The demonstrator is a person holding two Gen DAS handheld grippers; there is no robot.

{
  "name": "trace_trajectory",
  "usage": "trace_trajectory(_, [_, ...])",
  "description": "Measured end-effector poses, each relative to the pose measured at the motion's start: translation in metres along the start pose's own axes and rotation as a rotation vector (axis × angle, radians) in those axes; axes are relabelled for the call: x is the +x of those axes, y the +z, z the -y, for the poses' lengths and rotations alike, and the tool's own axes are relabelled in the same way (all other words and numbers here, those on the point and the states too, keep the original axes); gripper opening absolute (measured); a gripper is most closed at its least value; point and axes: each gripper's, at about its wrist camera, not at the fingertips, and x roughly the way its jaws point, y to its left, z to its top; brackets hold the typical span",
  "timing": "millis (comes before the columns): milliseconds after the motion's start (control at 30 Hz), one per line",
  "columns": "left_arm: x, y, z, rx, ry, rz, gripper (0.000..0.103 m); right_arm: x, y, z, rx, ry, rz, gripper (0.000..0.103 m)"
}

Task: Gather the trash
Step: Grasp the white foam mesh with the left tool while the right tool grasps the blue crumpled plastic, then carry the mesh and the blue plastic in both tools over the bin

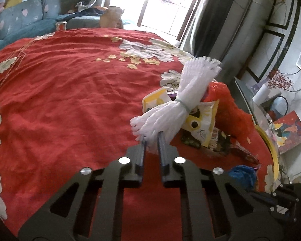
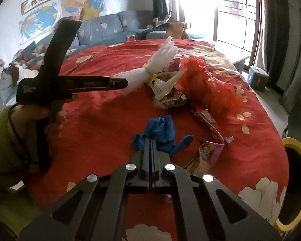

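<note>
The blue glove (image 2: 162, 132) lies crumpled on the red cloth (image 2: 102, 124) of the bench, on the near side, and the right tool (image 2: 150, 142) is pressed together on its near edge, pinching a fold of it. The white foam net (image 1: 170, 104), tied in the middle with a thin band, lies farther away and to the left of the glove. Its long axis goes from near-left to far-right, and the left tool (image 1: 151, 137) pinches its near, frayed end.

The relation that matters for the coming move: the bin with the yellow rim (image 2: 297, 182) stands at the right edge of the bench, close to the glove and to the right tool, so I judge that the right hand has the shorter way. The net must cross over the snack wrappers (image 2: 170, 90) and the red plastic bag (image 2: 208, 86) to reach it.

The side of the left tool carries small pale writing, but it is too blurred to read. The wrappers show printed cartoon pictures; no brand is legible
</note>
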Motion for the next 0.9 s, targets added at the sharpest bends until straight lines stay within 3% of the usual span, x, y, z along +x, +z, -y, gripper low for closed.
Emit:
trace_trajectory(467, [-0.039, 0.018, 0.026, 0.056, -0.068, 0.111, 0.004, -0.019, 0.007, 0.001, 0.037, 0.018, 0.077, 0.001])
trace_trajectory(900, [-0.062, 0.02, 0.057, 0.097, -0.132, 0.155, 0.004, -0.046, 0.012, 0.011, 0.086, 0.005, 0.167, 0.001])
